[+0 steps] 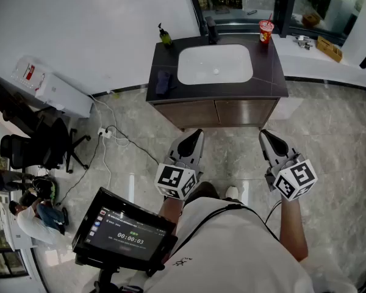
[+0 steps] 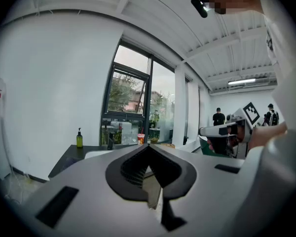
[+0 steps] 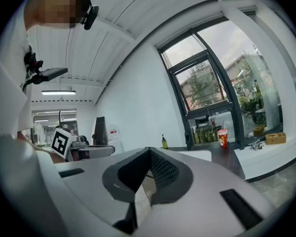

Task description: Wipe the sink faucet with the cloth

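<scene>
In the head view, one sink [image 1: 215,64], one faucet [image 1: 211,29], one cloth [image 1: 164,82], one bottle [image 1: 165,36] and one cup [image 1: 266,31] are seen at the dark surface [image 1: 274,72]. The cloth is laid left of the sink, well apart from the left tongs [image 1: 197,133] and right tongs [image 1: 263,134]. In the left gripper view, the left tongs are seen pressed together, with nothing held. In the right gripper view, the right tongs are also pressed together and empty.

Toward the top centre we see a white sink [image 1: 215,64] set in a near-black surface [image 1: 274,81], with a dusky blue-purple cloth [image 1: 165,82] at its left, a black faucet [image 1: 211,29], an olive-green bottle [image 1: 165,37] and a red cup [image 1: 266,31]. Below it, we find the floor [image 1: 329,133] pale grey and marbled. At lower centre, the left claw [image 1: 197,134] and right claw [image 1: 263,134] are light grey and black, patterned with black-and-white squares at the rear.
</scene>
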`<state>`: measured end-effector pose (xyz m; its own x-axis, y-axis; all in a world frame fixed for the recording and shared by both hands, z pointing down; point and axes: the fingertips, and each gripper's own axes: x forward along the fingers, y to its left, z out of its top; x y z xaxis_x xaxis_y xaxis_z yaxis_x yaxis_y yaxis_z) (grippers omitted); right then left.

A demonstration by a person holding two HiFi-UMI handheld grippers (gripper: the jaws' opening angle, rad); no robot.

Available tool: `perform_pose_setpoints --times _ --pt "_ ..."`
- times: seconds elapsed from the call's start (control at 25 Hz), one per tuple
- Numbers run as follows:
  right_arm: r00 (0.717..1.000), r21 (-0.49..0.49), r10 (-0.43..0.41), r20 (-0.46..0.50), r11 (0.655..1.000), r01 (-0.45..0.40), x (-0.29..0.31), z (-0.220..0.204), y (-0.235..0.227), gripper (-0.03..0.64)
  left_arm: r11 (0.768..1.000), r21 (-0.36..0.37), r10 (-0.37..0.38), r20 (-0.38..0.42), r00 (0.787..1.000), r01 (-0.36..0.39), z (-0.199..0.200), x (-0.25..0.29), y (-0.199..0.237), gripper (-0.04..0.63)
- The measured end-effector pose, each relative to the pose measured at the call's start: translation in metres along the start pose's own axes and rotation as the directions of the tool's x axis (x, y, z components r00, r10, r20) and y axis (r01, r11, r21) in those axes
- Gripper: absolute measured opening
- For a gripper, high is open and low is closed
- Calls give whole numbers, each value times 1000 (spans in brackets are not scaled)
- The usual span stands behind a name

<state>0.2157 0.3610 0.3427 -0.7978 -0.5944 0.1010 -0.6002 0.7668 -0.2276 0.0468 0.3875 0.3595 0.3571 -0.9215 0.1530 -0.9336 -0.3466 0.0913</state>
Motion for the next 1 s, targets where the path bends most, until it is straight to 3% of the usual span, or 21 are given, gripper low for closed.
perform_pose_setpoints --times 0.44,0.68,1.0 --pt "999 -34 39 4 999 -39 14 8 -2 3 1000 -2 18 24 1000 -18 0 12 7 -9" --pt "999 -55 42 -18 998 -43 78 13 -30 3 1000 -26 5 27 1000 -4 -2 63 58 -9" --pt "1000 -96 27 -13 995 -29 163 38 -33 3 998 -9 -55 45 997 55 15 107 129 -9"
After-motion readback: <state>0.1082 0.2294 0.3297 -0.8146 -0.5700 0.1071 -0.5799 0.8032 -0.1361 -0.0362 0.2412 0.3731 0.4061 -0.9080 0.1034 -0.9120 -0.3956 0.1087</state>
